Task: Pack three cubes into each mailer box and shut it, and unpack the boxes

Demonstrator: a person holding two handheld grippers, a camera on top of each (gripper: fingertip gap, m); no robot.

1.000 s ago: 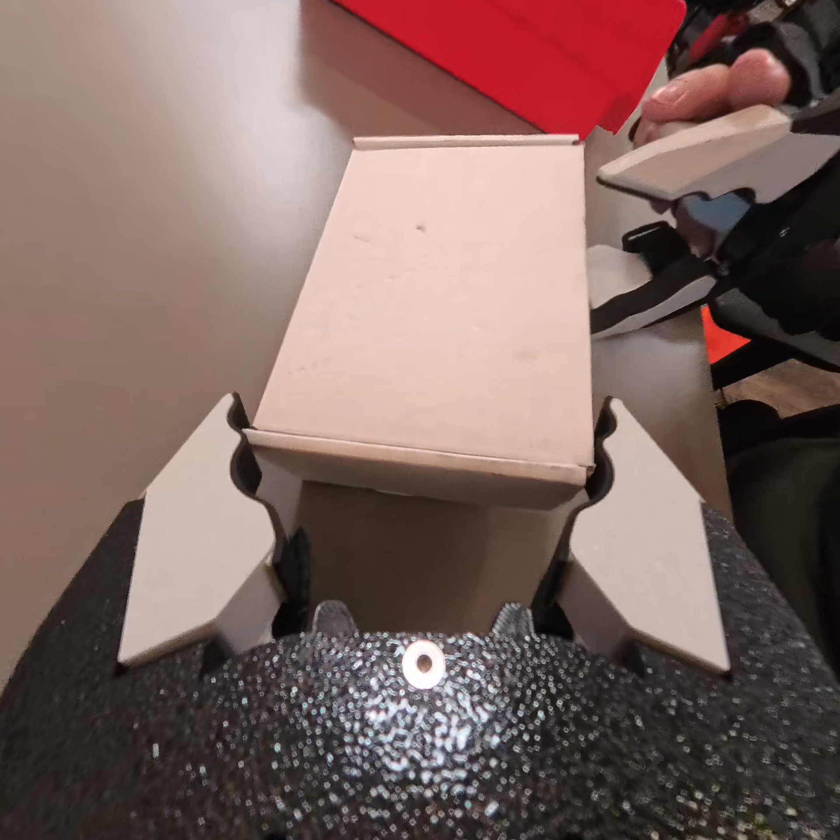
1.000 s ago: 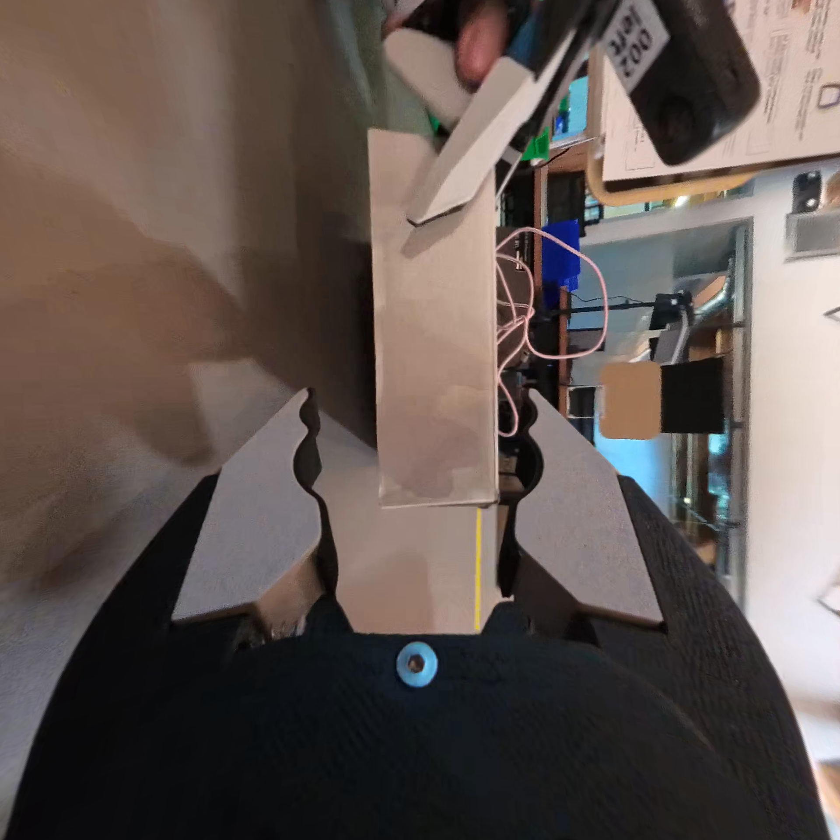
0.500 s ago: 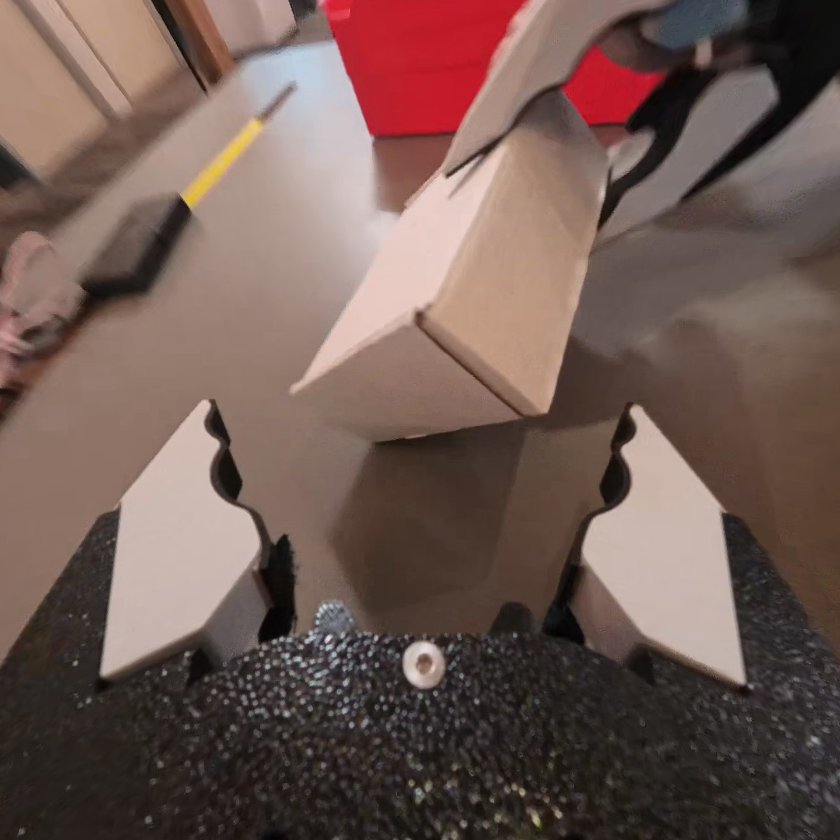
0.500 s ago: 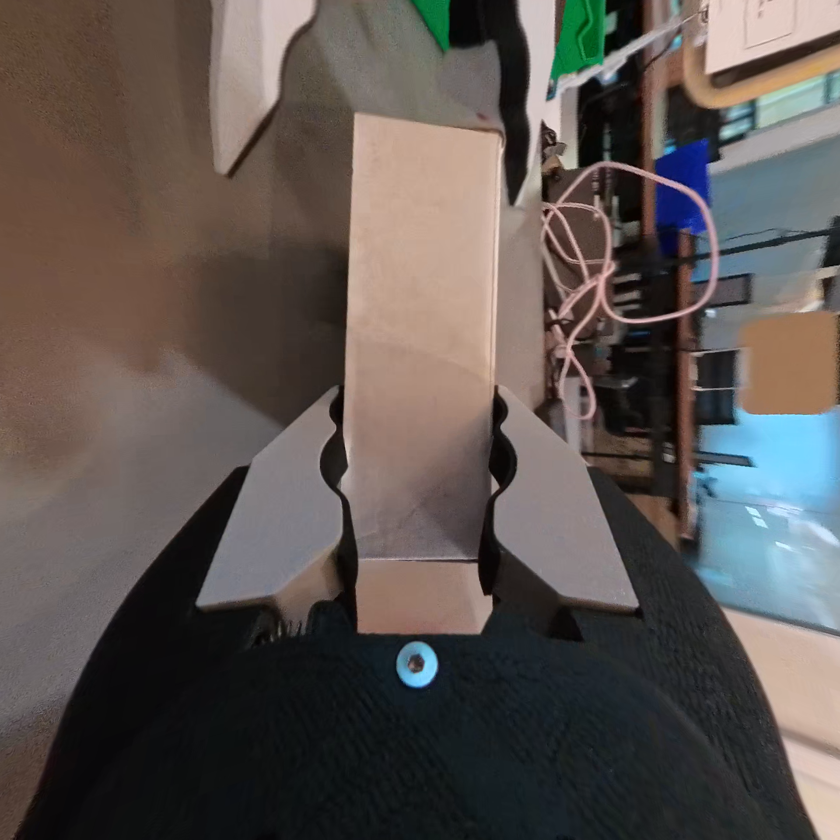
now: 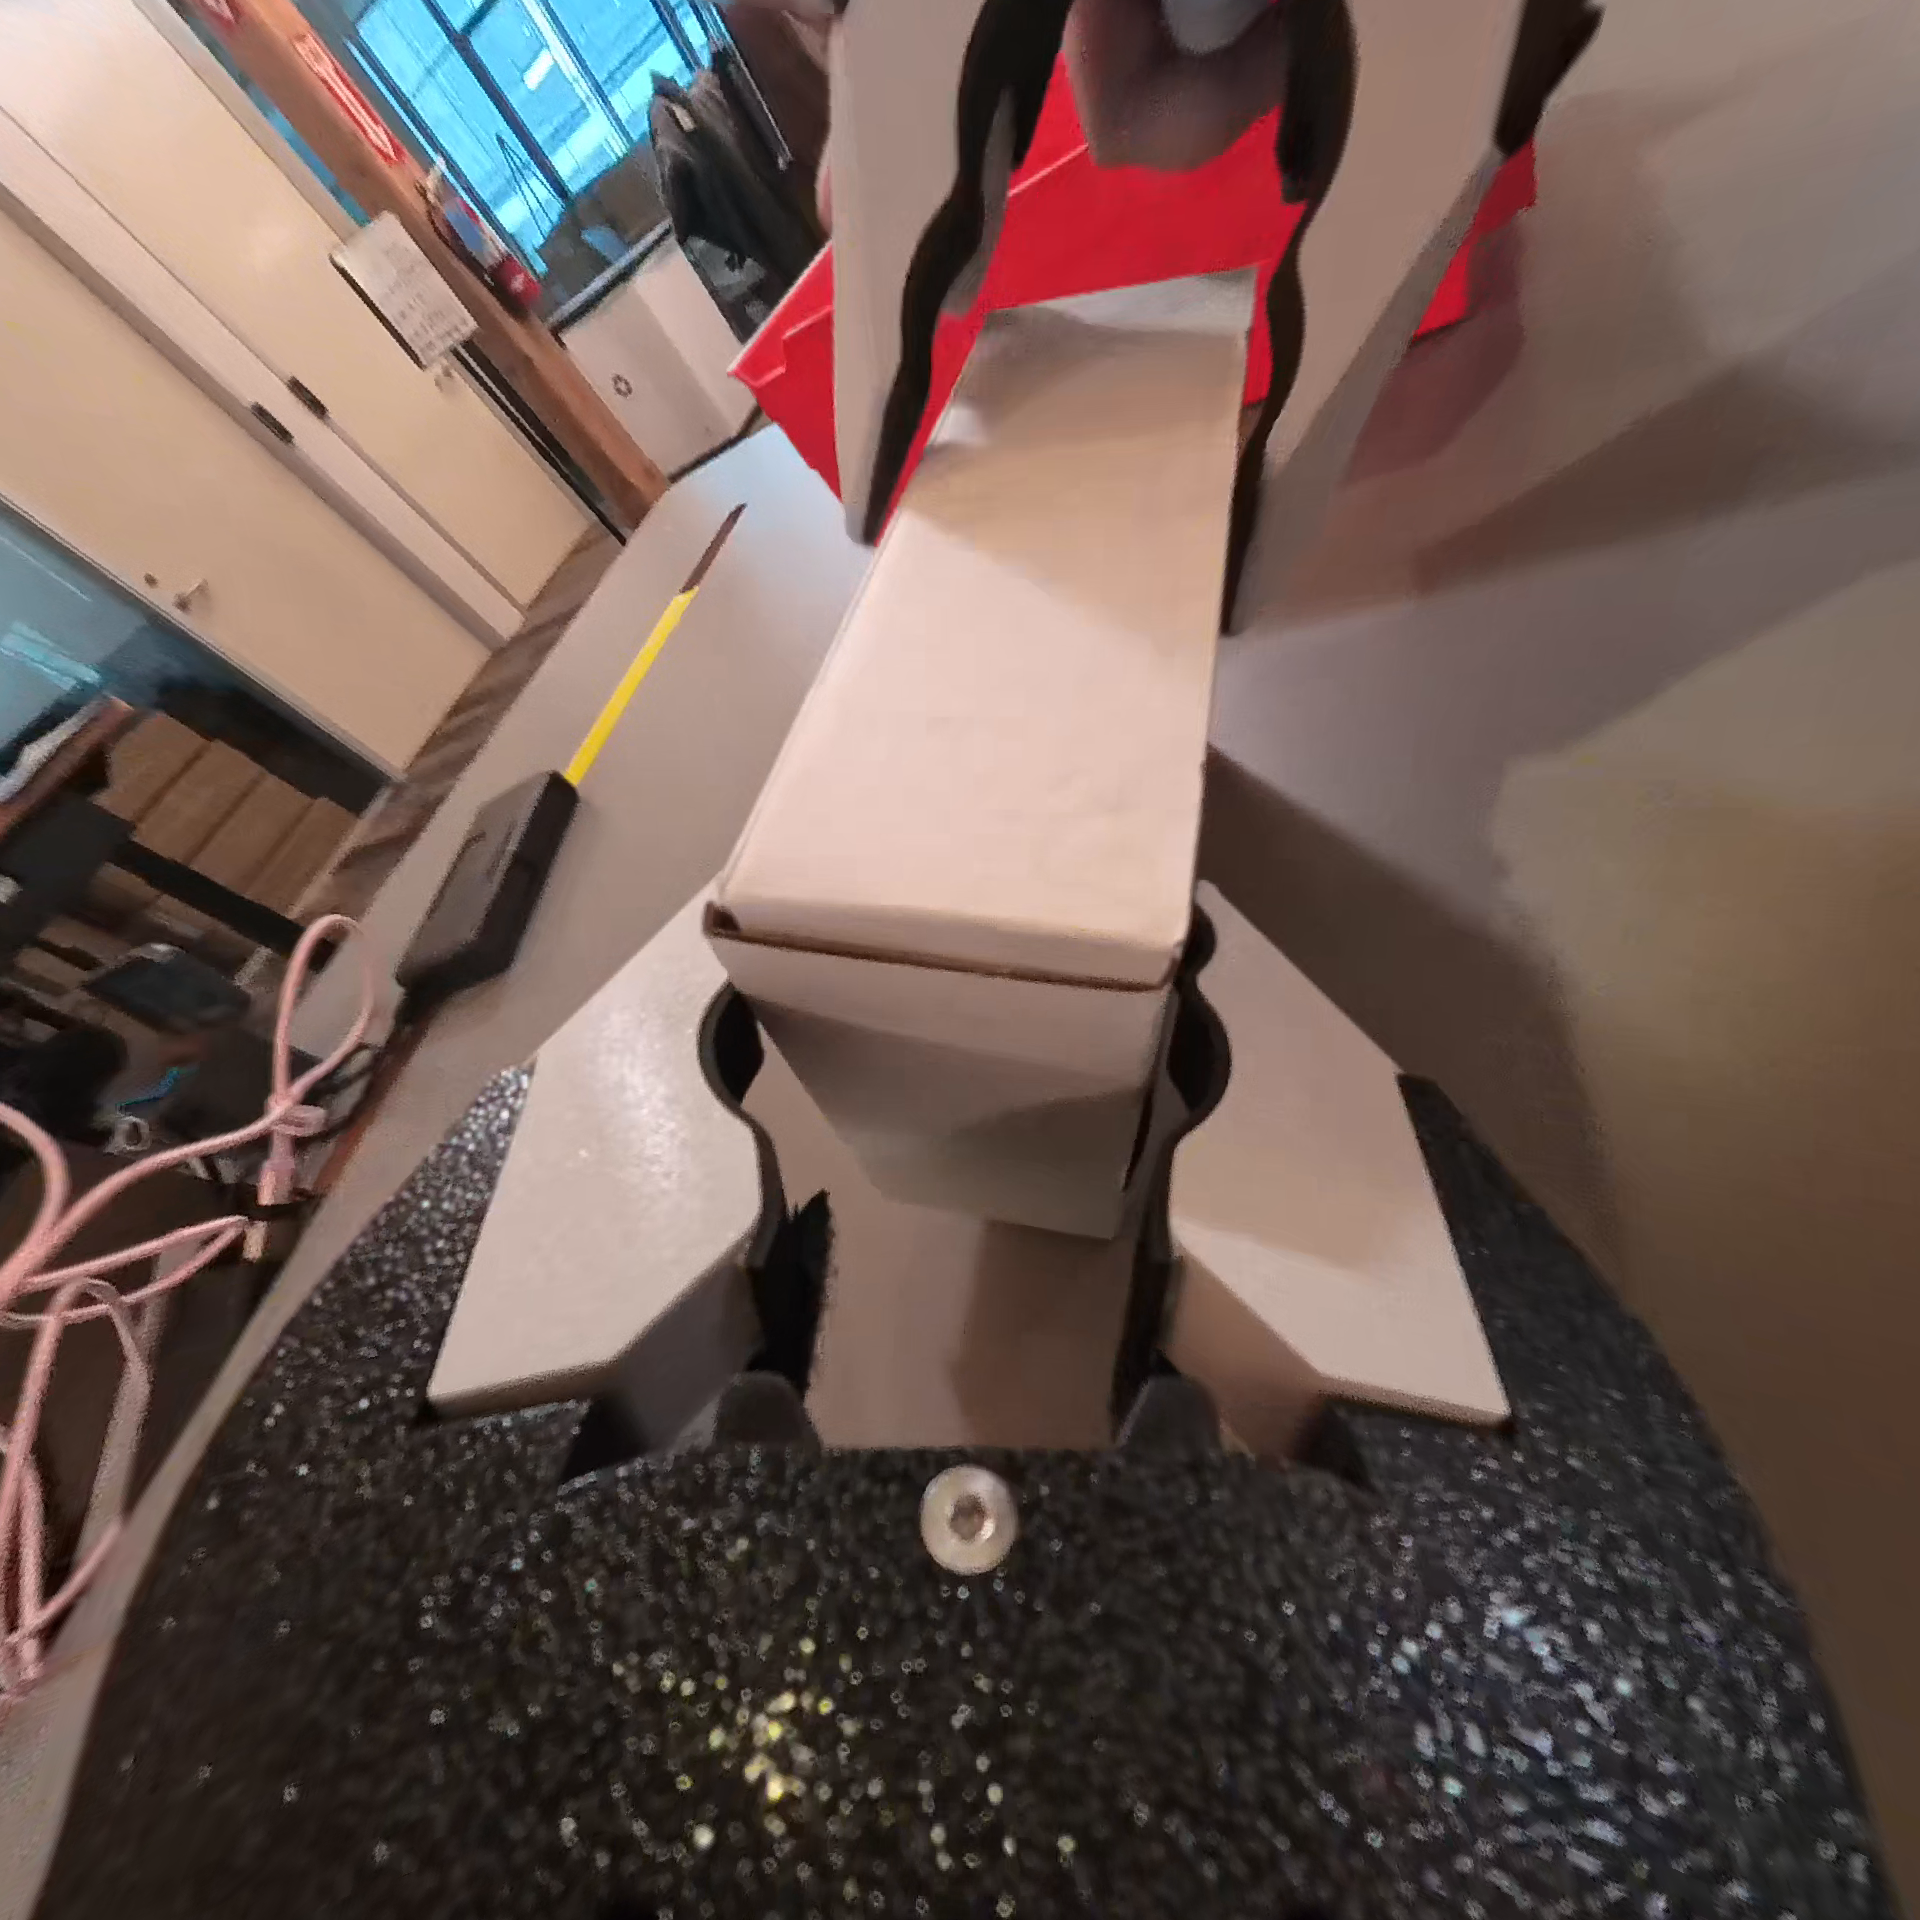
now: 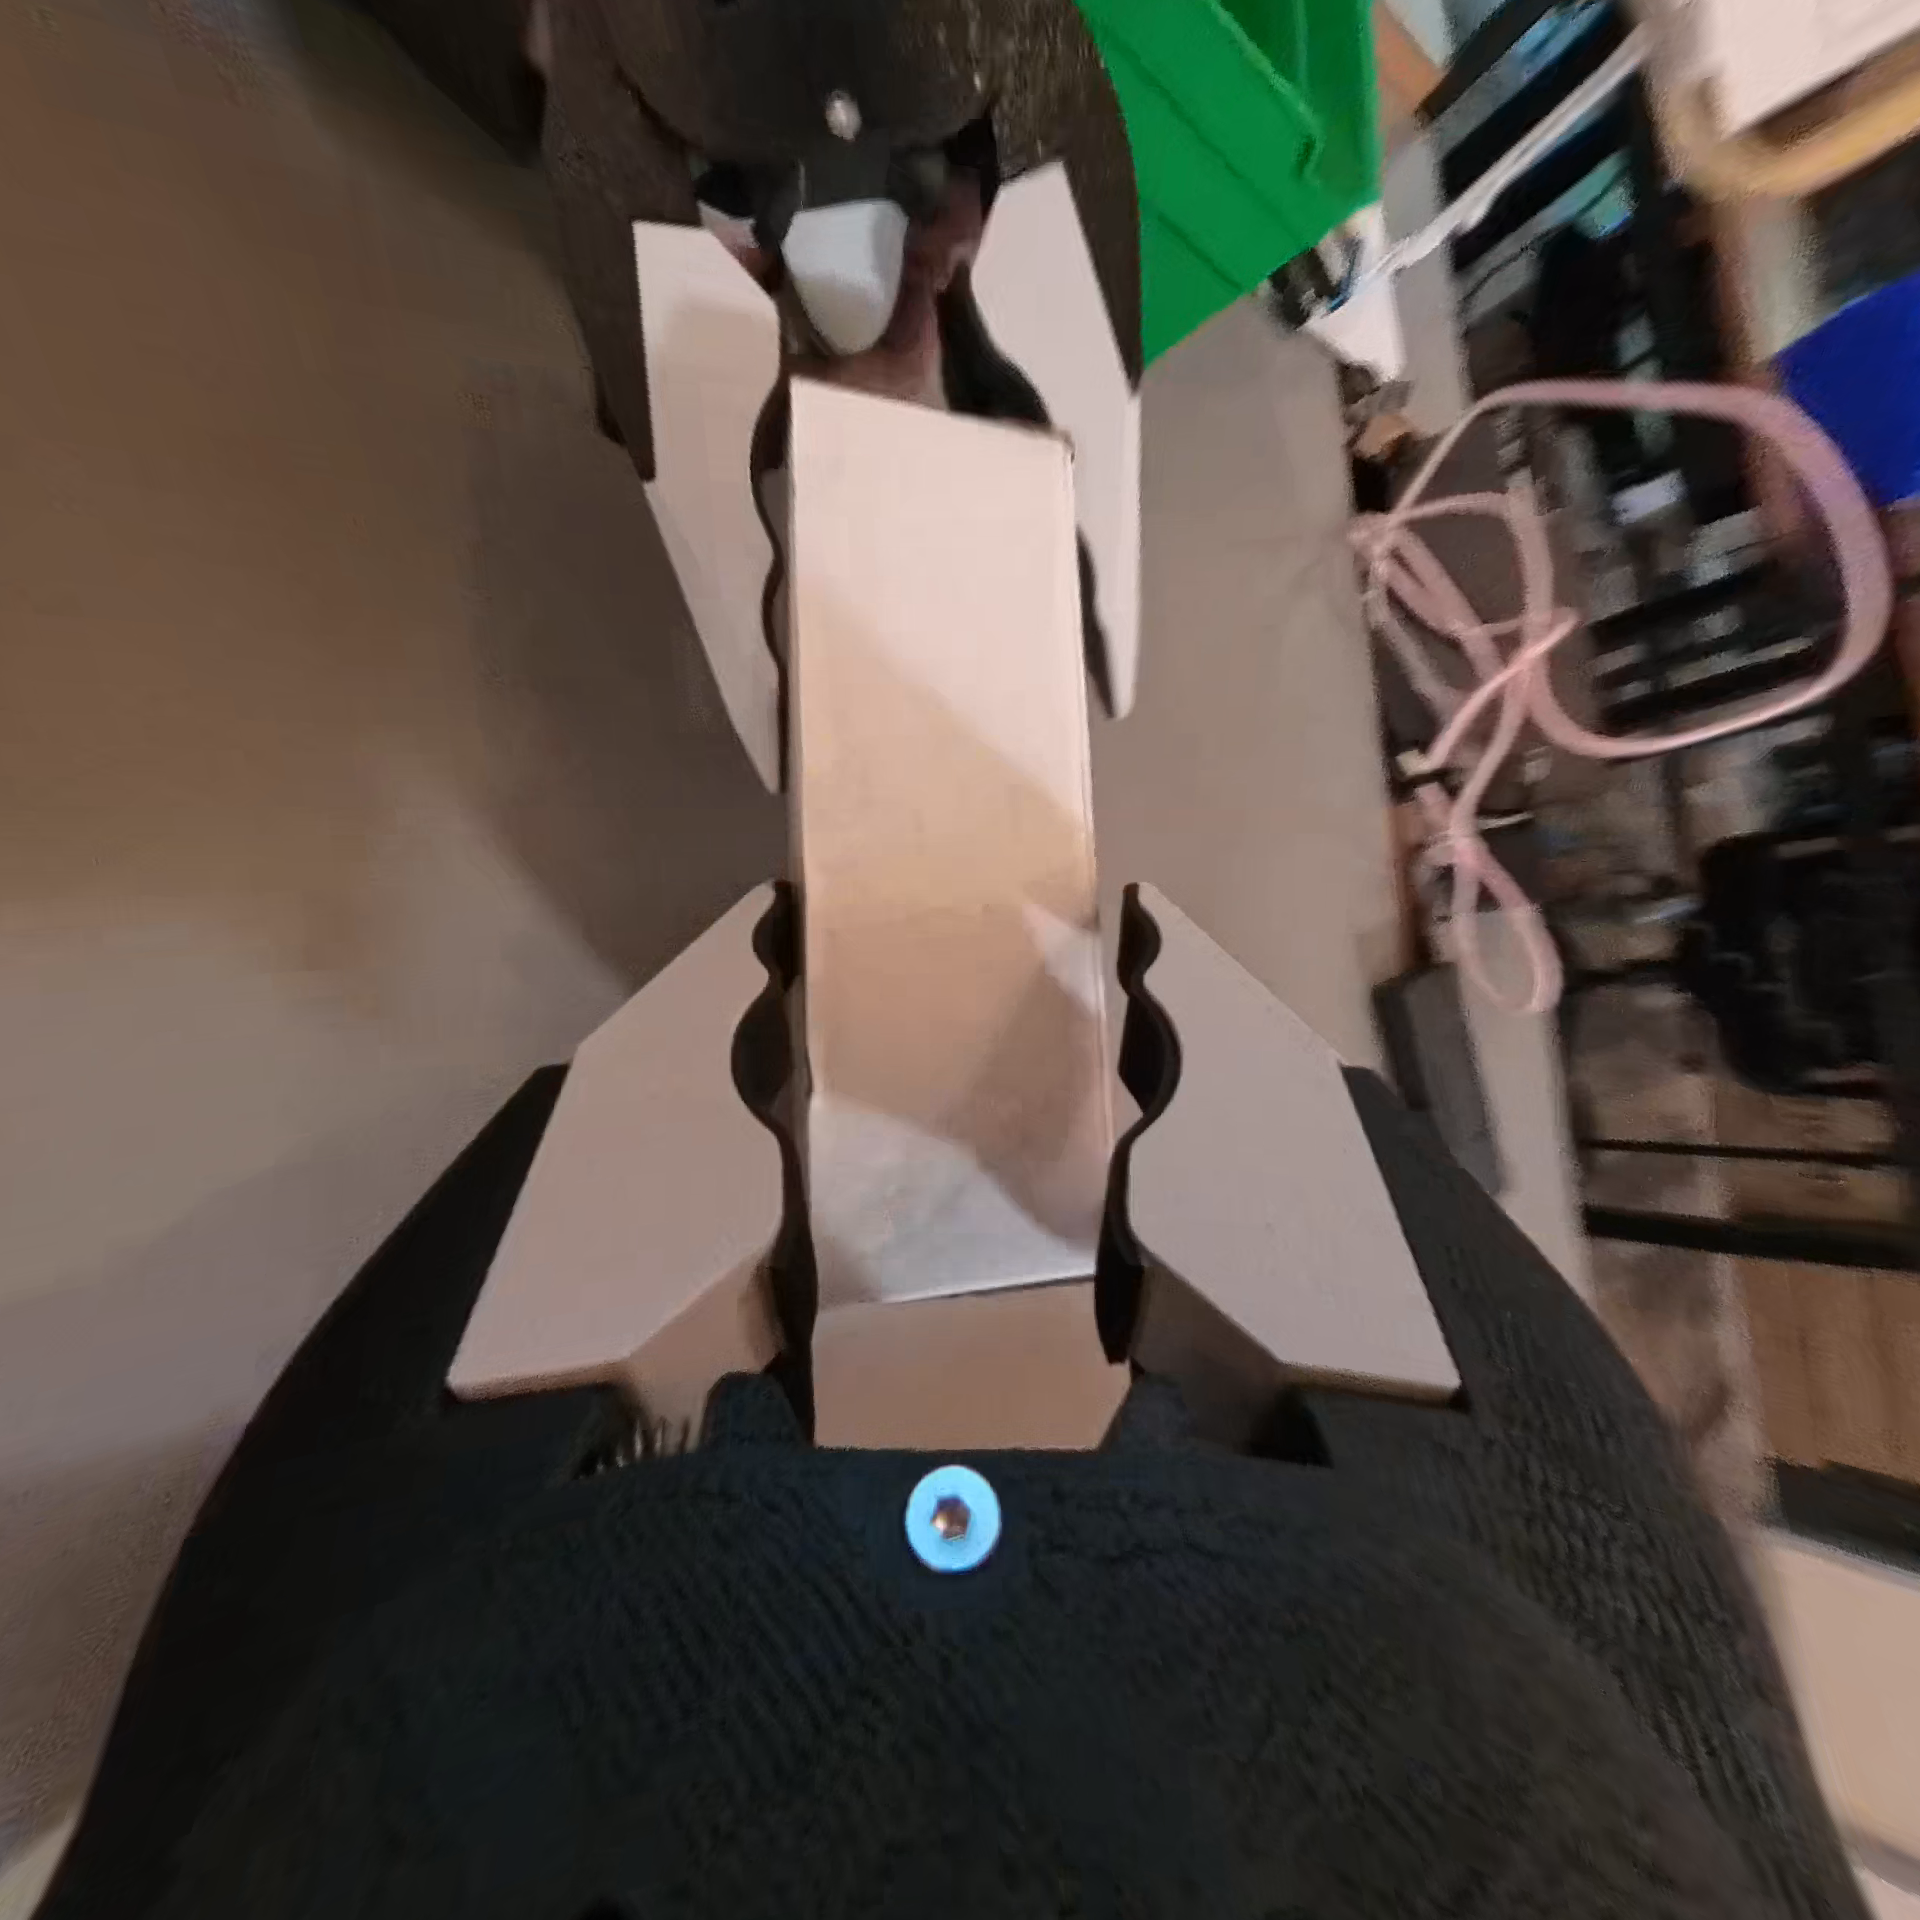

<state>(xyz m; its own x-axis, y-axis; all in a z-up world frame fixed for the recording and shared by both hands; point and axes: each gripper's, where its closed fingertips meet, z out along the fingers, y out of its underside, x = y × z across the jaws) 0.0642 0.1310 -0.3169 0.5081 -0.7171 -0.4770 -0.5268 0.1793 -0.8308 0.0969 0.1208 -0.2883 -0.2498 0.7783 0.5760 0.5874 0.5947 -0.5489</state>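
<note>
A closed tan cardboard mailer box (image 5: 1018, 727) is held off the table, turned on its narrow side. My left gripper (image 5: 961, 966) is shut on its near end in the left wrist view. My right gripper (image 5: 1049, 571) clamps the far end there. In the right wrist view the box (image 6: 935, 623) runs away from me between my right gripper (image 6: 954, 894), which is shut on it, and the left gripper (image 6: 940, 743) at the far end. No cubes show; the inside of the box is hidden.
A red bin (image 5: 1122, 260) stands behind the box. A green bin (image 6: 1226, 156) shows at the top of the right wrist view. A small black device (image 5: 488, 883) lies near the beige table's (image 5: 1558, 831) left edge. Pink cables (image 5: 156, 1195) hang beyond that edge.
My right gripper closed on one end of the box and lifted and turned it. My left gripper let go, opened, then closed on the other end. Both views swung.
</note>
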